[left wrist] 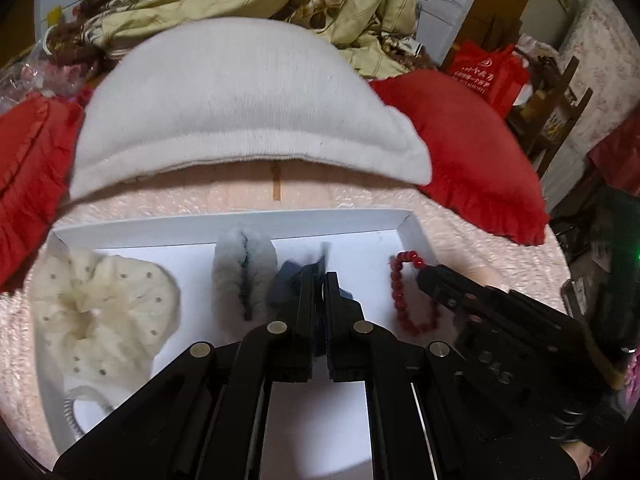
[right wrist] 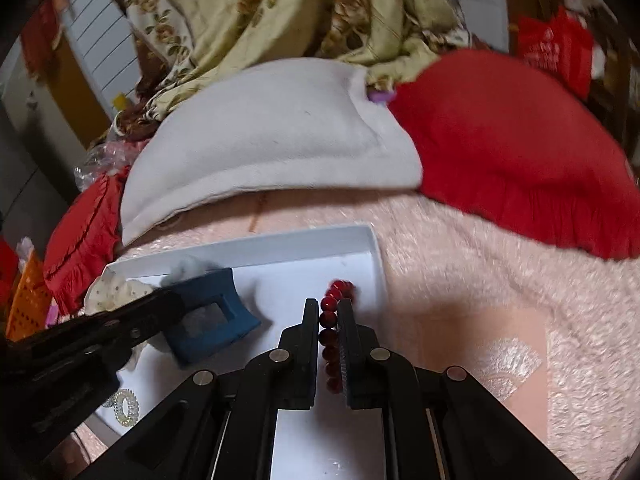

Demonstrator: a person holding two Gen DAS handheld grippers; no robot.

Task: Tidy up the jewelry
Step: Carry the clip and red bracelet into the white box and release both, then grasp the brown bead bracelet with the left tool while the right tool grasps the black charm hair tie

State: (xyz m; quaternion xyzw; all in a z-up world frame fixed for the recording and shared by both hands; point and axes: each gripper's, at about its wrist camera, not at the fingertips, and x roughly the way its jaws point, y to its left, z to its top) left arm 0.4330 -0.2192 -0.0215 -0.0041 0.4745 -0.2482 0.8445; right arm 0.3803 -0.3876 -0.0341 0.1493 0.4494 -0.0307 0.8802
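White tray [left wrist: 416, 232] on a pink bed blanket [right wrist: 480, 264], task well advanced. Left tongs [left wrist: 318, 280] pinch a blue hair claw [right wrist: 216, 308]; right tongs [right wrist: 329, 312] pinch a red bead bracelet [right wrist: 330, 336], both over the tray. Cream scrunchie [left wrist: 104, 308], grey fluffy scrunchie [left wrist: 244, 268] and spiral hair tie [right wrist: 125, 404] already lie inside. The two tongs crowd each other; pillows [left wrist: 248, 108] stand clear behind.
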